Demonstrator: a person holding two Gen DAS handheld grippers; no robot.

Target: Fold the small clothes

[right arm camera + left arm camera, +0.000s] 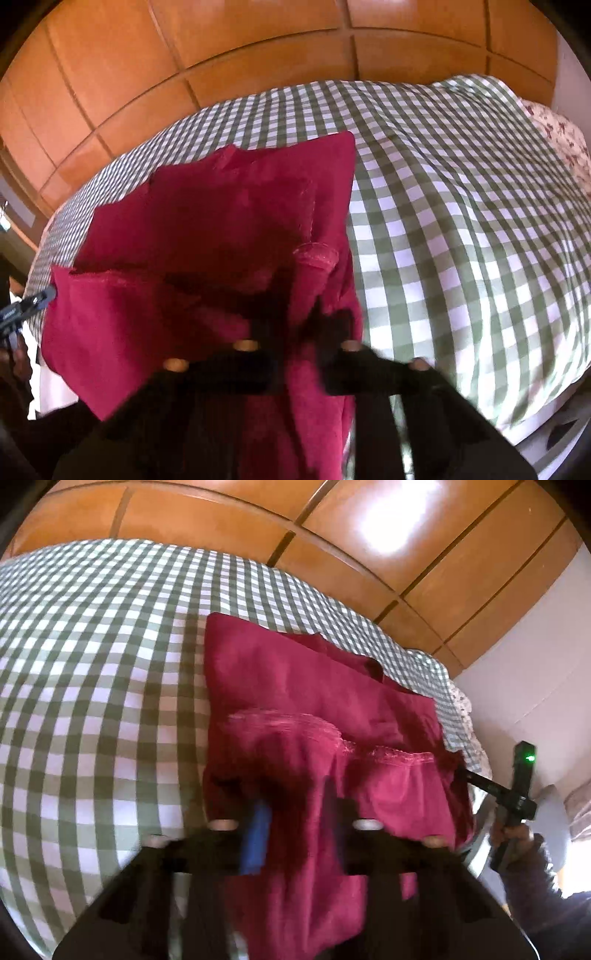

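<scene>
Pinching the near hem of a crimson garment [295,686] in both left gripper [299,834] and right gripper [295,354], jaws pressed together on cloth. Beyond the jaws: green-checked bedspread [92,672], orange wooden wardrobe panels [221,44], floral pillow [565,147].

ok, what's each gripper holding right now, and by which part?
Both hold the red garment: left gripper and right gripper each pinch a bunched fold at its near edge, lifting it off the checked bedspread.
</scene>
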